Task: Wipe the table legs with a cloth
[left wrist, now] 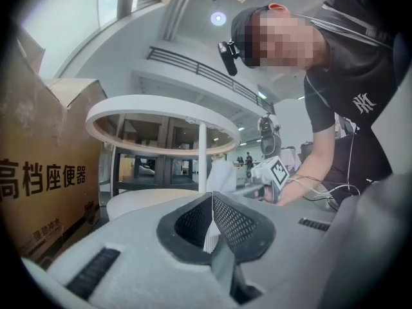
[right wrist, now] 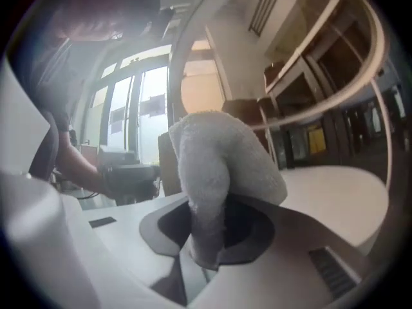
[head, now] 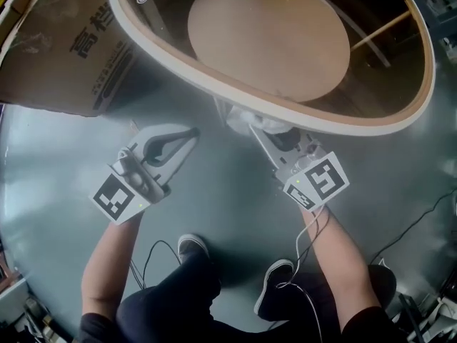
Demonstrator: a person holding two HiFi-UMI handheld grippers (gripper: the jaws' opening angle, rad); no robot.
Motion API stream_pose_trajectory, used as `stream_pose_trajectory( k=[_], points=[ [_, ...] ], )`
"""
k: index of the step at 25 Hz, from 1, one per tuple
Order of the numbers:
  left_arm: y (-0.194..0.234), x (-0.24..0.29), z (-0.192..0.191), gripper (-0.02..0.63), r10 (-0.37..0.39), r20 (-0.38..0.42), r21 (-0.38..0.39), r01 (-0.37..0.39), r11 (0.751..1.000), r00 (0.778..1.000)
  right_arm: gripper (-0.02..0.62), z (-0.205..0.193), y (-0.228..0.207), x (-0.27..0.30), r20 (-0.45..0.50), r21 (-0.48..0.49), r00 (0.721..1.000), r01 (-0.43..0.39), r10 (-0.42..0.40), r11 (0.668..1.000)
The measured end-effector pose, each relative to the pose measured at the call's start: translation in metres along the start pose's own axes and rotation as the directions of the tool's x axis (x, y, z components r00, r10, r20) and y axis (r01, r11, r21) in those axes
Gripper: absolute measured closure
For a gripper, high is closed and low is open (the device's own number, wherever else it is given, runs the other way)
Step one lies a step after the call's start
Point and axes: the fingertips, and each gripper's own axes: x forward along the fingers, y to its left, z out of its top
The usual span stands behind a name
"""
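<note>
While the right gripper (right wrist: 205, 237) clamps the cloth (right wrist: 219, 159) just beside the white table leg (left wrist: 202, 153), the left gripper (left wrist: 211, 221), jaws together on nothing, hangs apart from that leg. Wiping appears to be in hand; the next move likely calls for pressing the cloth against the leg and stroking along it.

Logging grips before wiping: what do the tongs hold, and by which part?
Right tongs pinch the cloth by its bunched lower end; left tongs are shut on nothing.

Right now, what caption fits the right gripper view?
Right gripper clamps a white cloth, held up beneath the round table's rim.
</note>
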Motion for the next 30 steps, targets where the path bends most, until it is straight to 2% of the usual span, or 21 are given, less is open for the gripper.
stream_pose_trajectory(
  k=[2,4,8,15,20,25,30],
  points=[
    [0.001,0.002,0.008,0.601,-0.003,0.015,0.01,0.003,1.0,1.0,0.514,0.049,-0.01,-0.003,0.092,-0.041,0.995,0.036,-0.032,0.999],
    [0.002,0.001,0.014,0.601,-0.006,0.026,0.014,0.005,1.0,1.0,0.514,0.078,-0.012,0.009,0.148,-0.052,0.989,0.027,-0.019,0.998],
    [0.0,-0.005,0.02,0.601,-0.002,0.037,0.017,0.001,1.0,0.999,0.514,0.094,0.007,0.04,0.194,-0.087,0.979,-0.049,0.065,0.995],
    [-0.005,-0.002,0.011,0.601,-0.018,0.016,0.016,0.018,1.0,1.0,0.514,0.076,0.034,0.032,0.206,-0.219,0.967,-0.106,0.152,0.97],
    [-0.005,0.006,0.007,0.601,-0.03,0.017,0.019,0.03,0.999,0.999,0.514,0.066,0.034,0.029,0.188,-0.264,0.961,-0.148,0.201,0.953],
    [-0.002,0.01,0.0,0.601,-0.042,0.016,0.005,0.042,0.999,0.999,0.514,0.035,0.031,0.037,0.128,-0.243,0.969,-0.176,0.212,0.954],
    [0.0,0.009,-0.012,0.601,-0.051,0.0,-0.016,0.051,0.999,0.999,0.514,-0.013,0.026,0.043,0.078,-0.158,0.98,-0.169,0.183,0.973]
  ],
)
